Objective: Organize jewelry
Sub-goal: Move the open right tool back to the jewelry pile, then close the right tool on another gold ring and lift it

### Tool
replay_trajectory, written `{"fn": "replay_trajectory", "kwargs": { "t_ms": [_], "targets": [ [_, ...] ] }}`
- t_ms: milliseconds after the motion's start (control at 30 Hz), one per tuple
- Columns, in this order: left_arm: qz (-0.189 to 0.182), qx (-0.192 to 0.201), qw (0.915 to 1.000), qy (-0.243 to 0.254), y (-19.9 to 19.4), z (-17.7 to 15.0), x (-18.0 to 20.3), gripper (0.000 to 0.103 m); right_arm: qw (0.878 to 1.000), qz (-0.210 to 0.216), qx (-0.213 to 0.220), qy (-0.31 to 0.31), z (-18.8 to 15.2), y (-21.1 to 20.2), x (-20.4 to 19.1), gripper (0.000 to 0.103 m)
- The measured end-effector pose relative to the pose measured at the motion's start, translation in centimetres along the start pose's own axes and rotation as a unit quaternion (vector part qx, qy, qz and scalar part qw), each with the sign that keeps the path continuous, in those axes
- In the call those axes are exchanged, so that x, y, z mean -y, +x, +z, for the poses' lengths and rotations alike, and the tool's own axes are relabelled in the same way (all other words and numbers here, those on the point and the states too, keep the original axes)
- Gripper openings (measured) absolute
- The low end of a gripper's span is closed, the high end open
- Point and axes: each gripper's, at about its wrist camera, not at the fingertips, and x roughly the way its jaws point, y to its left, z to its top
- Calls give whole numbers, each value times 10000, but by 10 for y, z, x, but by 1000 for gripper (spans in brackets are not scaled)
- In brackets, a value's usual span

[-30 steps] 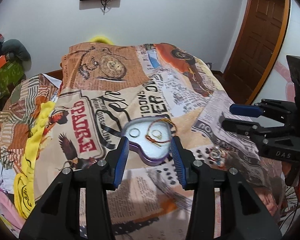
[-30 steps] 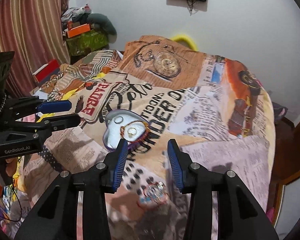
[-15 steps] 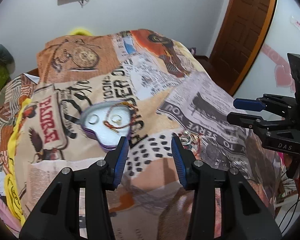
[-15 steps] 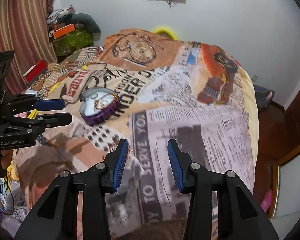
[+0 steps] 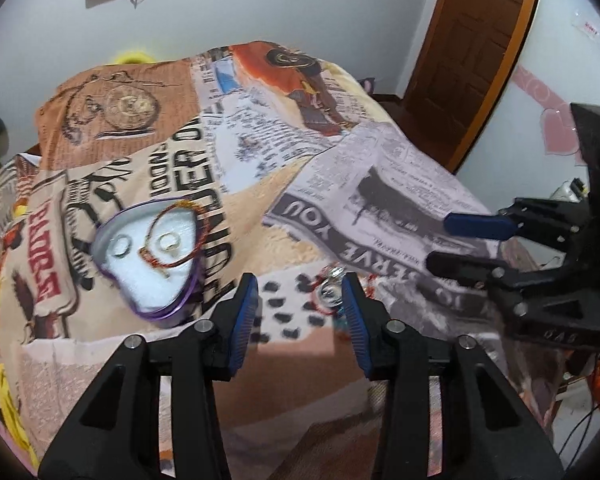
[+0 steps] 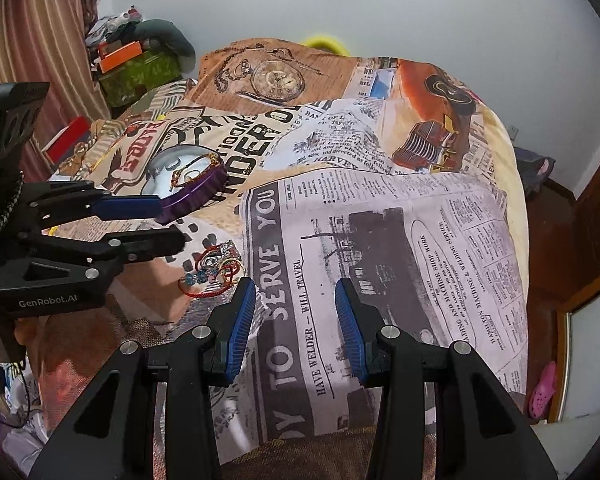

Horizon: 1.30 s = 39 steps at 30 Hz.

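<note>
- The loose jewelry pile (image 6: pixel 214 268), red cords and rings tangled, lies on the printed bedspread (image 6: pixel 400 208) at about 4 o'clock from the heart-shaped box (image 5: pixel 152 256), well apart from it.
- The box holds two rings and a beaded bracelet (image 5: pixel 176 236) on white padding.
- The left gripper (image 5: pixel 298 312) hangs over the pile, fingers spread wide, holding nothing.
- The right gripper (image 6: pixel 296 320), at 3 o'clock of the pile, is likewise spread and empty.

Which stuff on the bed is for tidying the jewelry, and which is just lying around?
For the job:
heart-shaped box
rings and bracelet in it
loose jewelry pile
left gripper
right gripper

Just lying about:
printed blanket
pink shoe
green box
</note>
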Motion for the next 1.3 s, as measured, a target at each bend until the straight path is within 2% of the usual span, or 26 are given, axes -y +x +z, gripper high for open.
{"fn": "replay_trajectory", "kwargs": {
  "t_ms": [67, 233, 433, 567, 833, 1000, 1067, 1167, 1300],
  "targets": [
    [-126, -61, 9999, 40, 4, 2, 3, 28, 10000, 25, -6, 33, -1, 2, 2, 38],
    [-392, -271, 9988, 135, 16, 2, 10, 12, 9999, 60, -66, 117, -4, 7, 8, 38],
    [-418, -440, 9980, 201, 26, 2, 15, 12, 9998, 73, -129, 159, -8, 11, 11, 38],
    [-307, -500, 9980, 223, 33, 6, 16, 12, 9997, 96, -151, 181, -10, 12, 13, 38],
    [-272, -571, 9979, 167, 43, 9, 11, 17, 9995, 140, -168, 235, -9, 15, 15, 38],
    [-329, -518, 9981, 75, 42, 7, 8, 17, 9994, 147, -154, 256, -9, 15, 14, 38],
    [-346, -486, 9982, 42, 40, 7, 7, 7, 9994, 162, -143, 276, -8, 14, 14, 38],
    [-376, -422, 9984, 25, 35, 4, 5, 3, 9993, 192, -104, 303, -6, 12, 13, 38],
    [-330, -247, 9991, 62, 23, -1, 4, 2, 9994, 197, -85, 262, -2, 12, 10, 38]
  ]
}}
